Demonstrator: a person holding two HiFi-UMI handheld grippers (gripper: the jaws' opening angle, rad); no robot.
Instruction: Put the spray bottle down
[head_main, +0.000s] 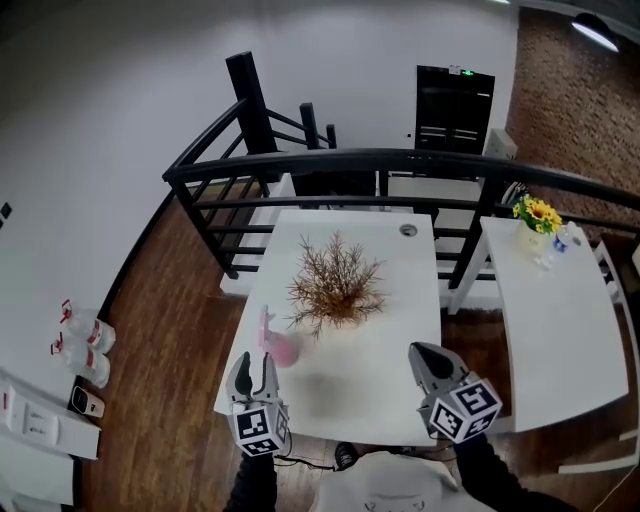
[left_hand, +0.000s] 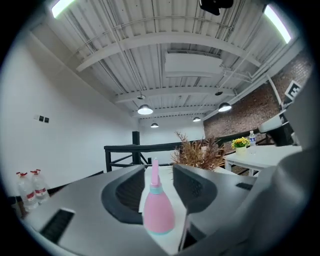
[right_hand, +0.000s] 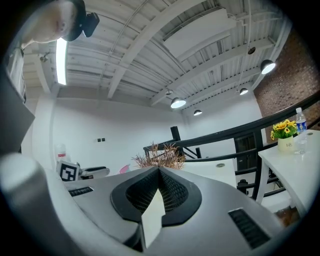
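Where L hand-held gripper (left_hand: 160, 170) gapes, spray bottle (left_hand: 158, 212) stands btwn jaws

The spray bottle (left_hand: 158, 210) is pink with a pale teal collar (nozzle pink too). The table (head_main: 400, 330) is white, the dried plant (head_main: 335, 285) brown, the railing (head_main: 400, 160) black, and the floor (head_main: 170, 400) at lower left dark-brown wood. The left gripper (head_main: 252, 365) and right gripper (head_main: 420, 352) are grey, their cubes patterned in black-and-white squares.

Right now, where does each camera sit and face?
Head view: on the person's head, steeply down at the white table; left gripper, right gripper, sleeves show.
Left gripper view: on the left gripper, level along its open jaws; pink spray bottle stands ahead, framed between them.
Right gripper view: on the right gripper, level along its shut jaws.
Shared: all three see the dried plant.
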